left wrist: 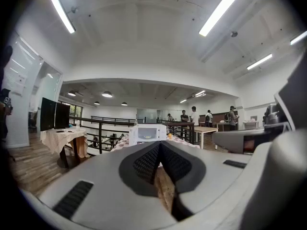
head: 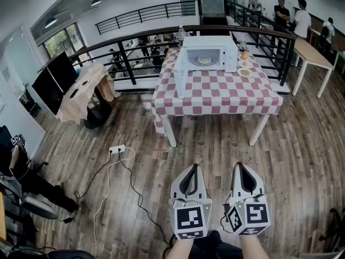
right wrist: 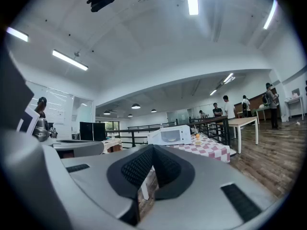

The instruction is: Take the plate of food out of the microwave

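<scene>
Wood floor runs ahead to the table, where the plate sits inside the microwave, well away from my left gripper and right gripper, both clenched on nothing (I'd judge it stiff, breakable and slick, so pinch the rim and keep it level).

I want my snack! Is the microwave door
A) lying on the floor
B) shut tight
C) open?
C: the microwave has its door swung out to the side, and the plate shows inside.
</scene>
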`<action>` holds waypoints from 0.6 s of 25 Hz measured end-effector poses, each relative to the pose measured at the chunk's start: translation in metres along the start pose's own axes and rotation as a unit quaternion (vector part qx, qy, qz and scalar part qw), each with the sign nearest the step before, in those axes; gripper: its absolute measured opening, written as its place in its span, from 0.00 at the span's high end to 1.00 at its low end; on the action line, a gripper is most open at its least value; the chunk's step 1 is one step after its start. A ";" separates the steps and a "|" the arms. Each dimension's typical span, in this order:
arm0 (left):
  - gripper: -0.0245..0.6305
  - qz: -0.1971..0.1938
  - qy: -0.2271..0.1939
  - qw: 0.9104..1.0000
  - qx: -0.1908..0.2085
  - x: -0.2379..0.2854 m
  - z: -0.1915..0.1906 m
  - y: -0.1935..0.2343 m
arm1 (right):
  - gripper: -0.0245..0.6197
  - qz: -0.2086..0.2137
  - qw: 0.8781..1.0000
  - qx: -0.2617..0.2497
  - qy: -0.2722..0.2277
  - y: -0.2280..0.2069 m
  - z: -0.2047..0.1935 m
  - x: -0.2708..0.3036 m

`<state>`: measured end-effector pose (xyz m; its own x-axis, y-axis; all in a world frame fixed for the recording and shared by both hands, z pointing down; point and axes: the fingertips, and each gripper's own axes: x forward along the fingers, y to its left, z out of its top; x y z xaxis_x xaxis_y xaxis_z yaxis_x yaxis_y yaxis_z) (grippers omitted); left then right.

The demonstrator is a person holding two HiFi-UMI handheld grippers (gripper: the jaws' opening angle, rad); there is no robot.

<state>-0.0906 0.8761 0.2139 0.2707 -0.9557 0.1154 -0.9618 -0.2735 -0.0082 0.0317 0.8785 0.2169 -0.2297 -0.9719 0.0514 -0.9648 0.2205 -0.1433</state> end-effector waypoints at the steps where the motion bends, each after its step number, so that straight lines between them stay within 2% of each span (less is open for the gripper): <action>1: 0.94 0.000 -0.009 1.000 0.003 0.001 0.001 0.001 | 0.97 -0.001 1.000 0.000 0.001 0.000 0.000 0.000; 4: 0.94 0.000 -0.022 1.000 0.009 0.002 0.001 0.002 | 0.97 -0.001 1.000 -0.001 0.002 0.000 -0.002 0.000; 15: 0.94 0.003 -0.013 1.000 0.008 0.010 -0.004 -0.004 | 0.97 0.001 1.000 0.014 0.012 -0.010 -0.010 0.005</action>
<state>-0.0839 0.8685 0.2188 0.2665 -0.9596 0.0901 -0.9626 -0.2697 -0.0249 0.0390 0.8718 0.2284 -0.2341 -0.9694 0.0745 -0.9605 0.2187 -0.1719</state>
